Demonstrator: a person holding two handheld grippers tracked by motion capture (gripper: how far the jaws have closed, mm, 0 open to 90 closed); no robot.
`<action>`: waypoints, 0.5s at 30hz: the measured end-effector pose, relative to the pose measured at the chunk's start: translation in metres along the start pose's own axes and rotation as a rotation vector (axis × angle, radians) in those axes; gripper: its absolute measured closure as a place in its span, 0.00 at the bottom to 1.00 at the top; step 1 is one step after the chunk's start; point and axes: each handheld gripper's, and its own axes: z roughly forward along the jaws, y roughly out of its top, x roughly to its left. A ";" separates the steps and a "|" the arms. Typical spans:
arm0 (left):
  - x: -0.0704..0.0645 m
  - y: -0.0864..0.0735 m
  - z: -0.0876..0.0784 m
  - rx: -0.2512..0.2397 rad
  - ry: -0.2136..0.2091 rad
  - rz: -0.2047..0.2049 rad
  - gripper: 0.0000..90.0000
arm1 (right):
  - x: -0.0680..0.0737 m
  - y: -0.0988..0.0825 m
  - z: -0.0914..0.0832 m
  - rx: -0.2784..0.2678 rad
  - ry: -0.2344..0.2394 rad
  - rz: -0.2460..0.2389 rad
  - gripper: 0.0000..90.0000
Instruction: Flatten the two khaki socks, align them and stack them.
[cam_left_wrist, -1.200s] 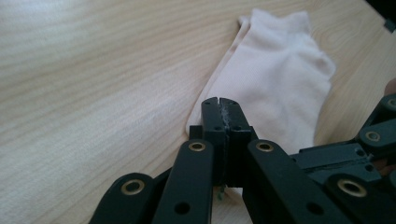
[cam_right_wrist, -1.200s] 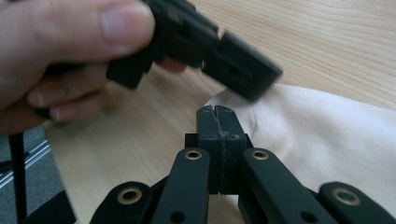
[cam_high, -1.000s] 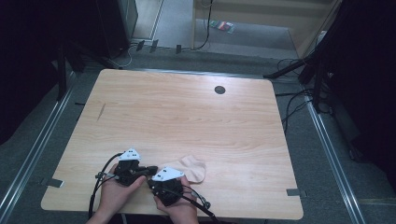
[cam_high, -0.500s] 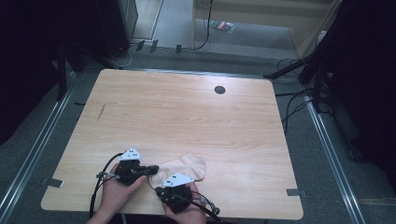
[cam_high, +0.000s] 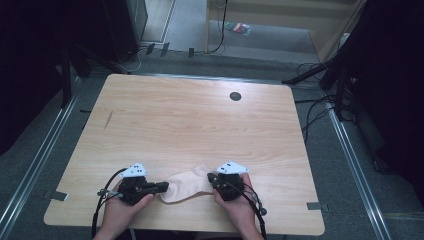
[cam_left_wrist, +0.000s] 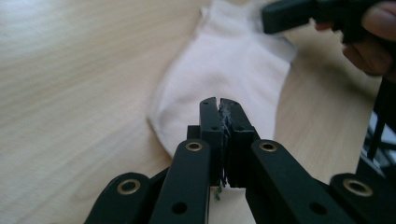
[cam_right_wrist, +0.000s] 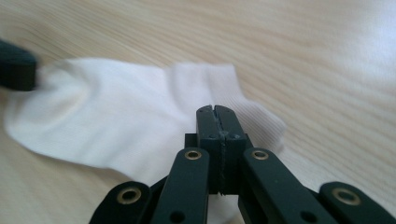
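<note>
The sock (cam_high: 186, 184), pale and cream-coloured, lies flat on the wooden surface (cam_high: 200, 125) near its front edge, stretched out between the two tools. All positions below are given relative to the sock.

Left tool (cam_high: 161, 187): it sits at the sock's left end, held in the person's left hand (cam_high: 122, 207). In the left gripper view its jaws stand closed together, with the edge of the fabric caught between them and a few loose threads showing at the seam of the pads. The rest of the sock spreads away beyond the jaw tips, flat on the surface.

Right tool (cam_high: 212, 178): it sits at the sock's right end, held in the person's right hand (cam_high: 235, 207). In the right gripper view its jaws are likewise closed tight, with the fabric running under and into them; the ribbed cuff area lies just to the side of the jaw tips. The tip of the left tool shows at the far left edge of that view, on the opposite end of the sock.

A dark round hole (cam_high: 235, 96) in the surface lies well beyond the sock, towards the far edge. A short dark mark (cam_high: 108, 119) lies well to the sock's far left. Cables trail from both tools towards the person.
</note>
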 end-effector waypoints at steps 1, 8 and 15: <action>-0.002 -0.001 0.002 0.022 0.010 0.012 0.99 | -0.003 -0.002 0.002 0.011 -0.002 0.013 1.00; 0.003 0.003 0.008 0.055 0.098 0.067 1.00 | -0.012 -0.010 -0.003 0.019 -0.011 0.105 1.00; 0.025 0.017 0.016 -0.005 0.128 0.039 1.00 | -0.002 -0.017 -0.008 0.019 -0.024 0.103 1.00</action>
